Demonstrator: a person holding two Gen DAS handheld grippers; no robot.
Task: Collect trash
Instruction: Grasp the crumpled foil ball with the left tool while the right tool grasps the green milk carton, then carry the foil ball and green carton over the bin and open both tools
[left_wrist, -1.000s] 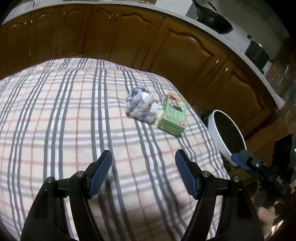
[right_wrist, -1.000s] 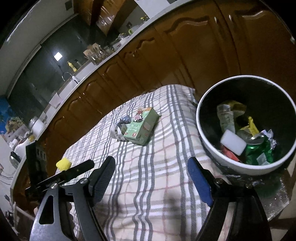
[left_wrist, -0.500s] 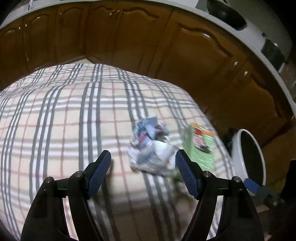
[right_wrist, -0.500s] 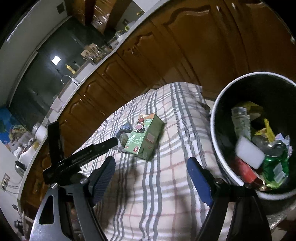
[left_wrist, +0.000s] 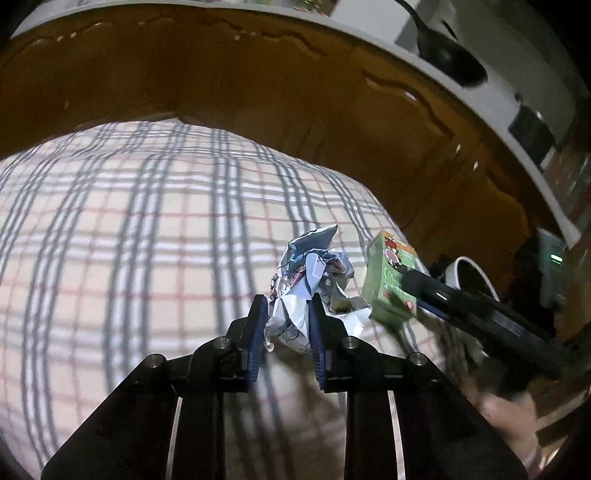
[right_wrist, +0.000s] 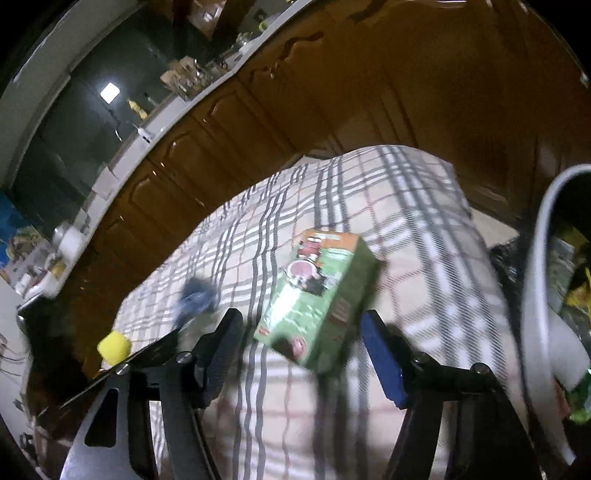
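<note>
My left gripper is shut on a crumpled ball of blue-and-white paper on the plaid tablecloth. A green carton lies just right of the paper. In the right wrist view the carton sits between the open jaws of my right gripper, with its near end level with the fingertips. The white-rimmed trash bin stands at the table's right edge with several pieces of trash inside; it also shows in the left wrist view.
Brown wooden cabinets run behind the table under a white counter with dark pans. A yellow marker on the left gripper shows at the left of the right wrist view.
My left gripper moved forward onto the crumpled paper and closed on it. My right gripper moved forward and left so that its open jaws now flank the green carton.
</note>
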